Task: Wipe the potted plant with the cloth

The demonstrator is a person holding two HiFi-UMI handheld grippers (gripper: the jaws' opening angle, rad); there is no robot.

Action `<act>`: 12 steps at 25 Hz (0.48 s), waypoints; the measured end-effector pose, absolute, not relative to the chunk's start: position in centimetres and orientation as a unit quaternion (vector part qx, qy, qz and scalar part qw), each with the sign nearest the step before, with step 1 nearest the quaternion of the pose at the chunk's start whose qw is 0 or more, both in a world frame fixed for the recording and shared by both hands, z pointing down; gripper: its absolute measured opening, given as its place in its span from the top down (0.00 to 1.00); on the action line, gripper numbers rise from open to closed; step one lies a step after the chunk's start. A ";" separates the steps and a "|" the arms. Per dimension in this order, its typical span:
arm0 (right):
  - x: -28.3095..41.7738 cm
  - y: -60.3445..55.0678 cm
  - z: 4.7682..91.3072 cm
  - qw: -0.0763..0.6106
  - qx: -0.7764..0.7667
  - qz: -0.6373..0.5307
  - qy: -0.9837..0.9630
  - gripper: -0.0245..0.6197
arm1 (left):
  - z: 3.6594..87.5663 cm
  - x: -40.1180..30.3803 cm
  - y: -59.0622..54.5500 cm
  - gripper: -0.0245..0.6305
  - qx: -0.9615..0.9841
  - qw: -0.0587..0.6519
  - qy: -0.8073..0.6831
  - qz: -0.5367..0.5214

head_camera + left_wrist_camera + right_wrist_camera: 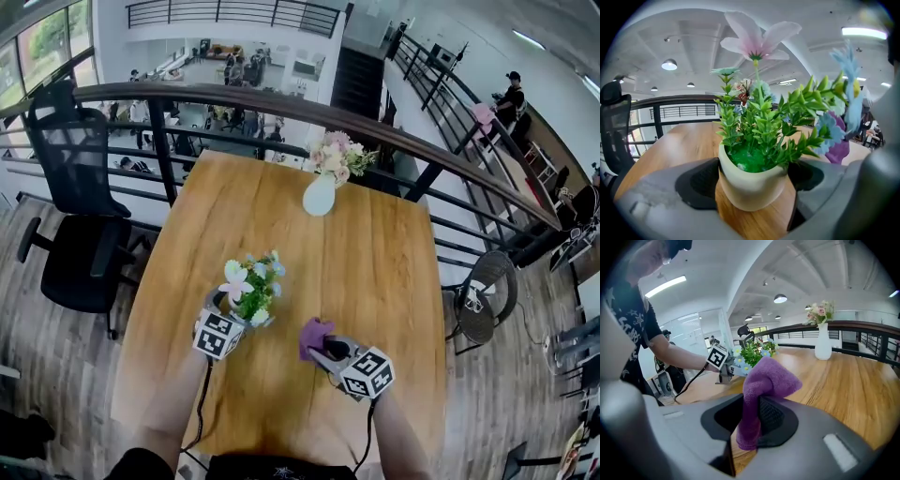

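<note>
The potted plant (253,292) has green leaves, pale flowers and a cream pot (751,190). It is near the front left of the wooden table (375,272). My left gripper (249,319) is shut on the pot, with one jaw on each side of it. I cannot tell whether the pot rests on the table. My right gripper (323,352) is just right of the plant and shut on a purple cloth (314,335). The cloth (768,378) bunches up above the jaws. In the right gripper view the plant (752,352) stands a short way beyond the cloth.
A white vase of pink flowers (320,195) stands at the table's far edge. A dark railing (281,101) runs behind the table. A black office chair (75,225) is to the left and a small round stool (487,298) to the right.
</note>
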State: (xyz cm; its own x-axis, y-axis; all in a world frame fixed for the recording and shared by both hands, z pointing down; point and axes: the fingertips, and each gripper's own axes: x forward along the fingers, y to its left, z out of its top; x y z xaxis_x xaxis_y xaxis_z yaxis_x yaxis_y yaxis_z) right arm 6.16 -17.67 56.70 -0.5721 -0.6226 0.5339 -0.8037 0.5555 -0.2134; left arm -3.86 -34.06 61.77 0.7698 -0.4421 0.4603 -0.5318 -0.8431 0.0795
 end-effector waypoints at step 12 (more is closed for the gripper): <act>5.6 -18.2 54.3 0.157 0.430 0.211 -0.864 0.83 | 61.6 -3.7 -37.4 0.22 0.923 0.105 -0.299 0.218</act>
State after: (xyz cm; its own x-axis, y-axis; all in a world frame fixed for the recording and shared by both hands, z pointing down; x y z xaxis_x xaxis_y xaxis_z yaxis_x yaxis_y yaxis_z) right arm 5.60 -18.18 54.30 -0.5808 -0.6761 0.4534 -0.8090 0.5412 -0.2294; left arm -3.68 -37.39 61.60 0.7259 -0.5064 0.4655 -0.5980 -0.7990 0.0632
